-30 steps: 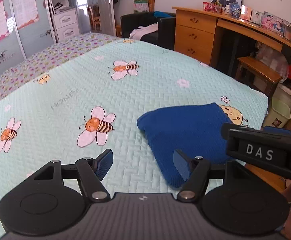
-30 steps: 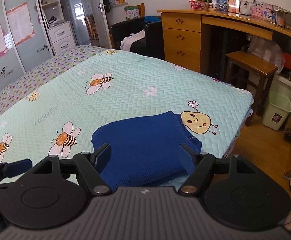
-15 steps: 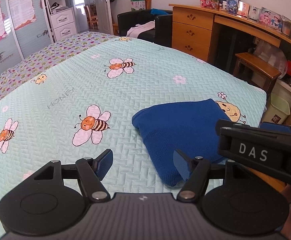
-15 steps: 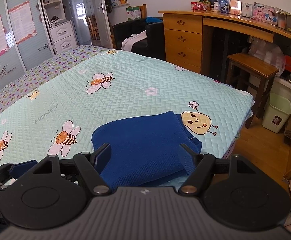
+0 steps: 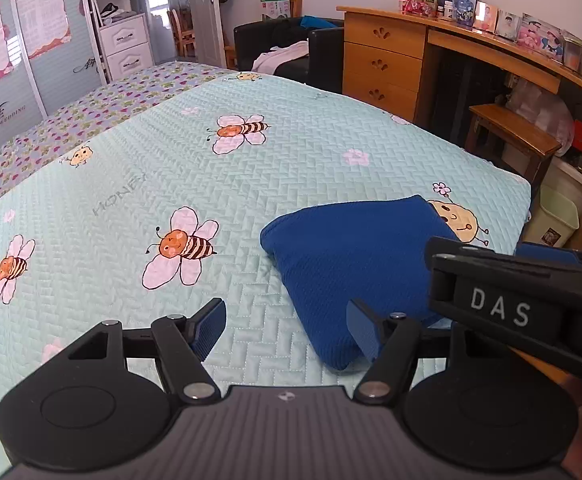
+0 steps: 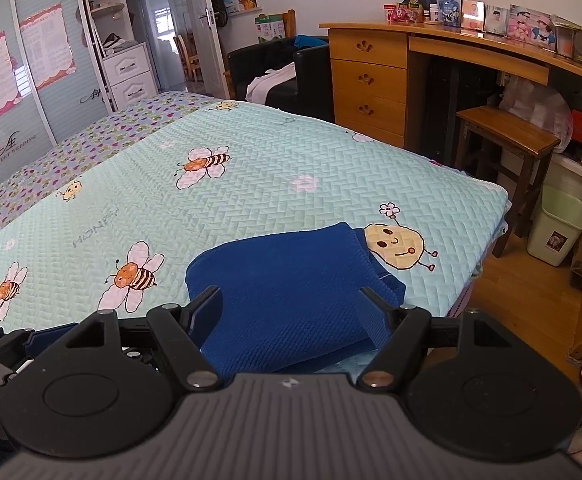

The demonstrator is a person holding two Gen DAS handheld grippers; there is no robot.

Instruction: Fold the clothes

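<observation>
- Blue garment (image 6: 291,292) lies folded into a compact bundle on the bed (image 6: 251,184), near its corner by the smiling cartoon print (image 6: 394,247).
- Left tongs (image 5: 287,328) and right tongs (image 6: 291,312) both gape wide, holding nothing.
- Folding looks essentially finished; perhaps only tidying remains.

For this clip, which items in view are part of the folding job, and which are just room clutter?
Part of the job:
- folded dark blue knit garment
- mint quilted bedspread with bee print
- left tool and right tool, both open

Just lying about:
- pale green plastic waste bin
- wooden stool
- black sofa with white cloth
</observation>
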